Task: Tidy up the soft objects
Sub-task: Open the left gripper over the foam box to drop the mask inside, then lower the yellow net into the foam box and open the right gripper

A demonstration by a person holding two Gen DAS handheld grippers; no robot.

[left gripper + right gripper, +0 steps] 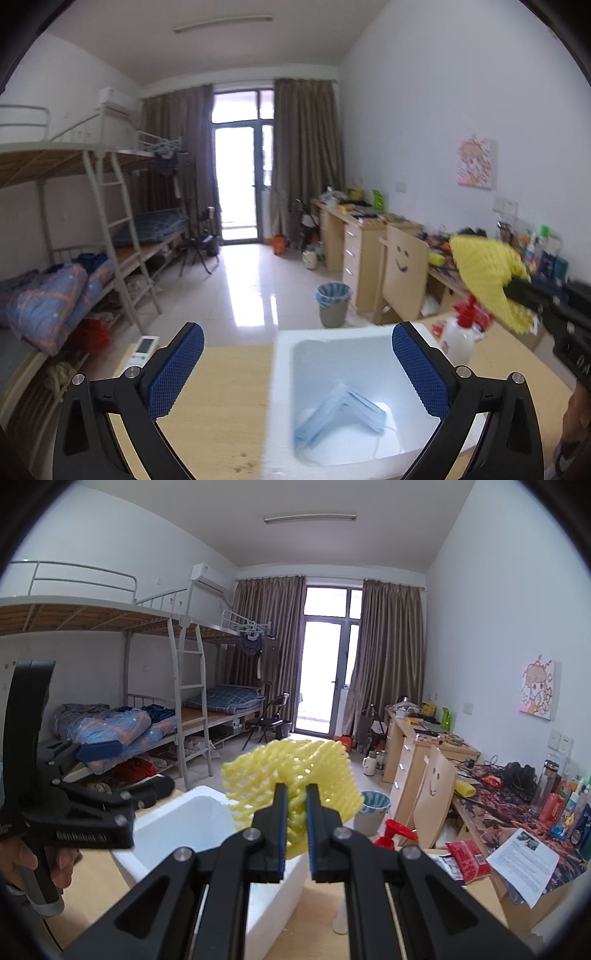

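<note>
A white foam box (pixel 284 369) stands on the wooden table (pixel 221 406); blue face masks (pixel 340 413) lie in it. My left gripper (pixel 297 354) is open and empty, its blue pads straddling the box's near-left part from above. My right gripper (pixel 296 794) is shut on a yellow foam net (pixel 314 771), held in the air above the box's right edge (pixel 207 812). The net also shows in the left wrist view (pixel 484 273), up at the right of the box. The left gripper shows at the left of the right wrist view (pixel 122 775).
A white pump bottle with a red top (pixel 458 332) stands just right of the box, with a red packet (pixel 467 860) and papers (pixel 524 864) beyond. A remote (pixel 142 350) lies at the table's far left edge. A chair (pixel 402 273), bin (pixel 332 302), cluttered desks and bunk beds stand behind.
</note>
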